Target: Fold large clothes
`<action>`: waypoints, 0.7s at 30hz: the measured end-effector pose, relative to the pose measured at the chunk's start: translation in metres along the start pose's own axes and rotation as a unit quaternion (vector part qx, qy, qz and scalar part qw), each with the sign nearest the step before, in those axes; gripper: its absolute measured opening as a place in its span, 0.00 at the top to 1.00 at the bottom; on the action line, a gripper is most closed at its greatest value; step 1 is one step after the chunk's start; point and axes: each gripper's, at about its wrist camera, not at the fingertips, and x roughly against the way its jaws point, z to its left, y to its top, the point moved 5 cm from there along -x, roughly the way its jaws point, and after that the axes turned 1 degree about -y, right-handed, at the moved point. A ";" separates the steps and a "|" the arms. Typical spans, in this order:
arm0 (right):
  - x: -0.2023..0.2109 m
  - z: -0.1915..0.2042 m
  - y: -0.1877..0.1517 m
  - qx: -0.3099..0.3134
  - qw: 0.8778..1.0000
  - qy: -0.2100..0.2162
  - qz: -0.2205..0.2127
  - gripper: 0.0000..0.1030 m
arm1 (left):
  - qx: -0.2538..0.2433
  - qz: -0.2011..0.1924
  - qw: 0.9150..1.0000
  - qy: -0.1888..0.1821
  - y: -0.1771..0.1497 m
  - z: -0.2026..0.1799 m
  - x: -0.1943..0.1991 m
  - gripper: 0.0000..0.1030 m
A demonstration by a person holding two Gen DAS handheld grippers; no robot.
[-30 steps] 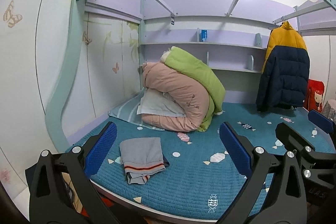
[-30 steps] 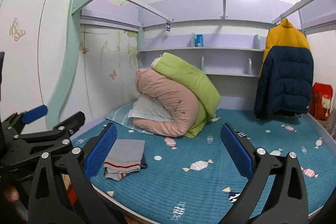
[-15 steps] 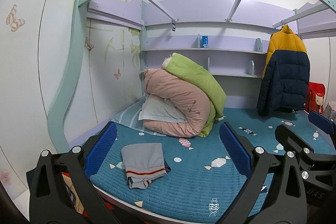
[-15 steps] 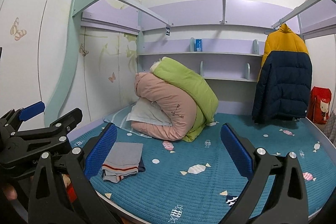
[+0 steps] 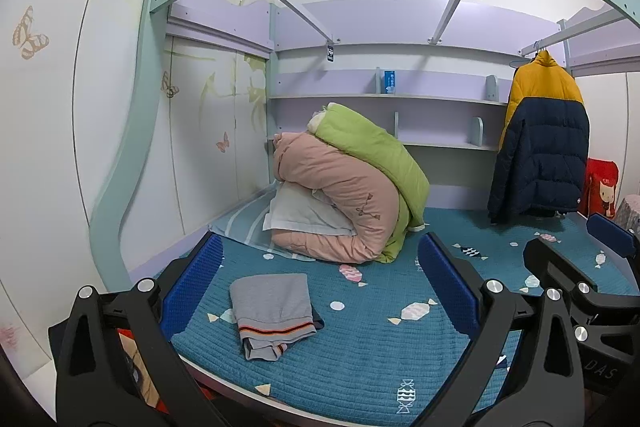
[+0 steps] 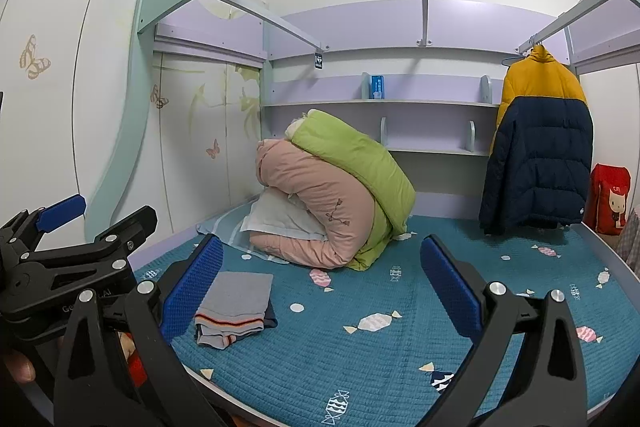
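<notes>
Folded grey garment (image 5: 271,307) lies on bed; each hand-held gripper gapes apart, empty.

We read only fragments of lettering. The right claw (image 5: 612,371) body, seen from the left wrist view, bears embossed letters "DAS". The left claw (image 6: 72,303) body, seen from the right wrist view, shows partial white lettering. Print on the blue box (image 6: 377,87) is too small to read.

The blue box (image 5: 389,81) on the far shelf has print too small to read; the picture's right edge cuts off the red bag (image 6: 611,198).
</notes>
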 end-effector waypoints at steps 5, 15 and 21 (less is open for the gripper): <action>0.001 -0.001 -0.001 0.000 1.000 0.000 0.000 0.07 | 0.000 -0.001 1.000 0.000 0.000 0.000 0.000 0.05; 0.002 -0.002 -0.003 -0.007 1.000 0.004 0.005 0.07 | 0.003 -0.006 1.000 0.000 0.000 0.000 0.001 0.05; 0.000 -0.001 -0.003 -0.007 1.000 0.003 0.008 0.07 | 0.003 -0.005 1.000 0.003 0.000 -0.003 0.001 0.05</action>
